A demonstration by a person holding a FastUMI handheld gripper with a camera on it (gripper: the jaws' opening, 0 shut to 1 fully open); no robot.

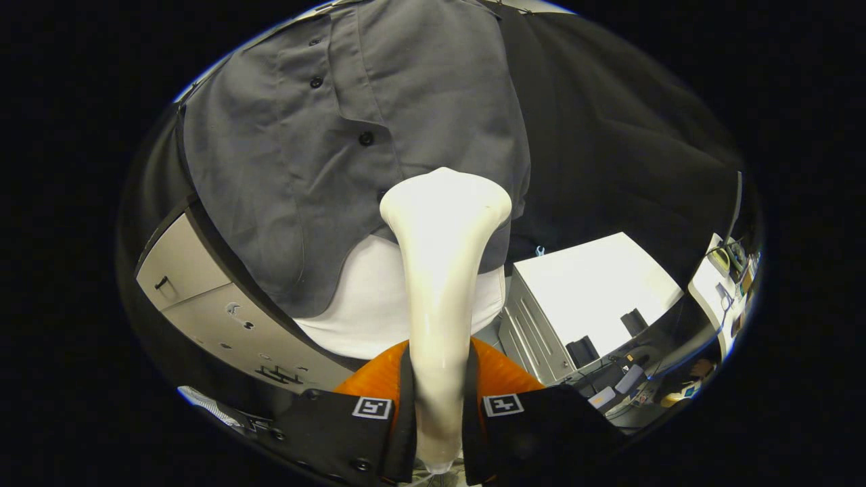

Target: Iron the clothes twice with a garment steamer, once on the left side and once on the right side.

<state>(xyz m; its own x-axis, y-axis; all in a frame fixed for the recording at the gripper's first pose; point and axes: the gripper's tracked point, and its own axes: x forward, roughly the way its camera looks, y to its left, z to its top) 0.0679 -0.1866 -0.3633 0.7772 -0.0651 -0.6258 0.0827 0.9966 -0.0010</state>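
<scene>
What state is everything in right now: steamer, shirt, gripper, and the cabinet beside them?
garment steamer: held upright between the fingers, head up against the shirt's lower front.
grey shirt: hanging, buttoned, over a white form.
gripper: shut on the steamer's handle, both fingers pressing on it.
white cabinet: drawers closed.

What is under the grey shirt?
A white garment shows below the grey shirt hem; its upper part is covered. The fingers grip the steamer in front.
</scene>
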